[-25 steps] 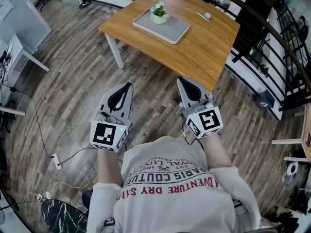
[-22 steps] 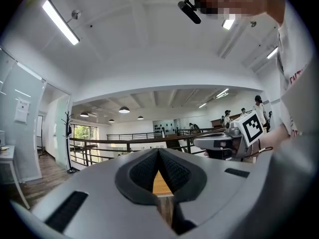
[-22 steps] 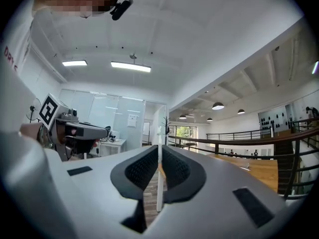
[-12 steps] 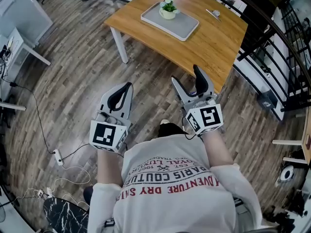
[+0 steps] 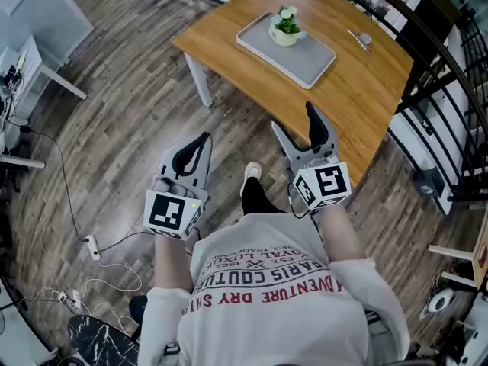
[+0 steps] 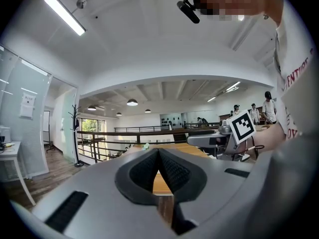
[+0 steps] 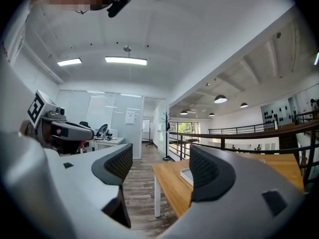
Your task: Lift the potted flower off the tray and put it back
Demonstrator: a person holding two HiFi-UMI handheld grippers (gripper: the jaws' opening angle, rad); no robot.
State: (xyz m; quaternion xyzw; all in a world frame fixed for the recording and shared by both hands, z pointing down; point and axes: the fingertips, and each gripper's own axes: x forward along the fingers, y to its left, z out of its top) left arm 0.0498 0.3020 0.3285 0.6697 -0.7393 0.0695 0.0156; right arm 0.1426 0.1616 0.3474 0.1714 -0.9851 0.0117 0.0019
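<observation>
The potted flower (image 5: 287, 27), a cream pot with green leaves and white blooms, stands at the far end of a grey tray (image 5: 306, 58) on the wooden table (image 5: 358, 105). Both grippers hang in the air short of the table, over the floor. My left gripper (image 5: 200, 139) is shut and empty, its pads meeting in the left gripper view (image 6: 158, 153). My right gripper (image 5: 295, 119) is near the table's front edge, its jaws opening with nothing between them (image 7: 162, 158). A corner of the tray (image 7: 186, 176) shows between the right jaws, far off.
A small metal object (image 5: 361, 38) lies on the table right of the tray. A black railing (image 5: 450, 90) runs behind and right of the table. A white desk (image 5: 42, 75) stands at left, with cables and a power strip (image 5: 90, 248) on the floor.
The right gripper's jaws went from shut to open. Both grippers moved forward toward the table, and the table with tray and flower has drawn nearer.
</observation>
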